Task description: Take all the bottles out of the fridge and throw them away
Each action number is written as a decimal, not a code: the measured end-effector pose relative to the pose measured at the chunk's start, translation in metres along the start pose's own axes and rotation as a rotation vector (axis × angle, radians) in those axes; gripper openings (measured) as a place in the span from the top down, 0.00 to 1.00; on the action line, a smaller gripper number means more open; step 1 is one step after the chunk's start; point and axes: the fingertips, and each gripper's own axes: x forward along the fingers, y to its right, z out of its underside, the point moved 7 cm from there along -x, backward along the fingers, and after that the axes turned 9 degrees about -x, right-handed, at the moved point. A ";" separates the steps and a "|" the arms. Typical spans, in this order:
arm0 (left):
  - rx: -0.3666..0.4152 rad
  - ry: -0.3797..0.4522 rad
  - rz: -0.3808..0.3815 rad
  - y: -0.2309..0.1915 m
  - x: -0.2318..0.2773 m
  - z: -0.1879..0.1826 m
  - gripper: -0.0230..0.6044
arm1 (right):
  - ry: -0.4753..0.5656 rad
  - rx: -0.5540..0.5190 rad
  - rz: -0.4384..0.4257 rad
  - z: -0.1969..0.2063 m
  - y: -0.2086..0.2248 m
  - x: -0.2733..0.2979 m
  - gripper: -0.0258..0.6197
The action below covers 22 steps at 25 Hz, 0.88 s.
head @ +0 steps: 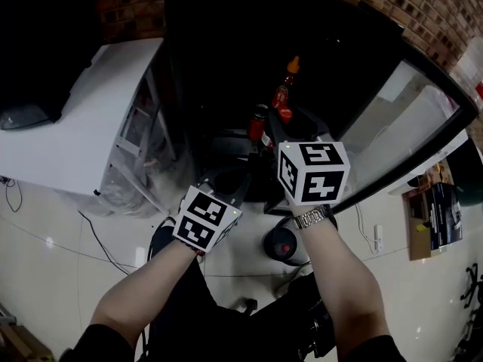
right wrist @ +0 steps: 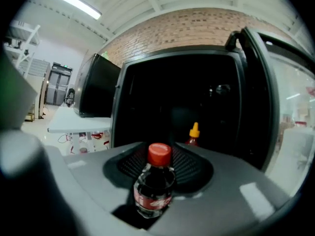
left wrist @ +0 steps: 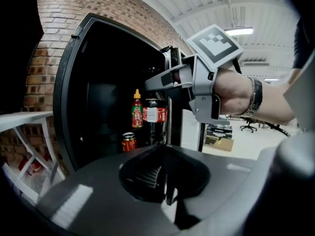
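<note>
Your right tool (right wrist: 156, 168) is clamped on the cola bottle (right wrist: 154, 183). It's upright with the red cap on top, and the body sits deep between the two jaws, close to the camera.

In the left gripper view that bottle is at the front edge of the open black fridge (left wrist: 93, 87). The sauce bottle (left wrist: 137, 111) is just beside it, further in, and there's a red can (left wrist: 129, 141) low on the same side. It's dark in there, so I honestly can't tell if the cola's base is resting on the fridge floor or hanging clear of it.

Your left tool (left wrist: 165, 181) has its jaws together with nothing in them. In the head view it sits lower than the right one and to its left, pointing at the fridge opening. The glass door (head: 400, 119) stands open on the right.
</note>
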 end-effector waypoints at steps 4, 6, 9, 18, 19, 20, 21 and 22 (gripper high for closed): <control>-0.013 -0.043 0.041 0.028 0.000 0.024 0.96 | -0.042 0.024 0.011 0.032 -0.007 -0.037 0.73; -0.021 -0.078 0.074 0.046 0.001 0.041 0.96 | -0.079 0.046 0.028 0.056 -0.010 -0.060 0.73; -0.028 -0.114 0.113 0.071 0.009 0.061 0.96 | -0.129 0.073 0.051 0.092 -0.009 -0.088 0.73; -0.001 -0.223 0.231 0.140 0.039 0.112 0.96 | -0.295 0.151 0.132 0.205 0.005 -0.162 0.73; 0.006 -0.235 0.239 0.145 0.043 0.116 0.96 | -0.314 0.162 0.137 0.218 0.006 -0.168 0.73; 0.010 -0.248 0.245 0.149 0.047 0.120 0.96 | -0.333 0.173 0.142 0.230 0.007 -0.173 0.73; 0.012 -0.261 0.251 0.153 0.050 0.124 0.96 | -0.350 0.183 0.146 0.241 0.008 -0.178 0.73; 0.013 -0.271 0.257 0.156 0.054 0.128 0.96 | -0.366 0.192 0.150 0.252 0.008 -0.182 0.73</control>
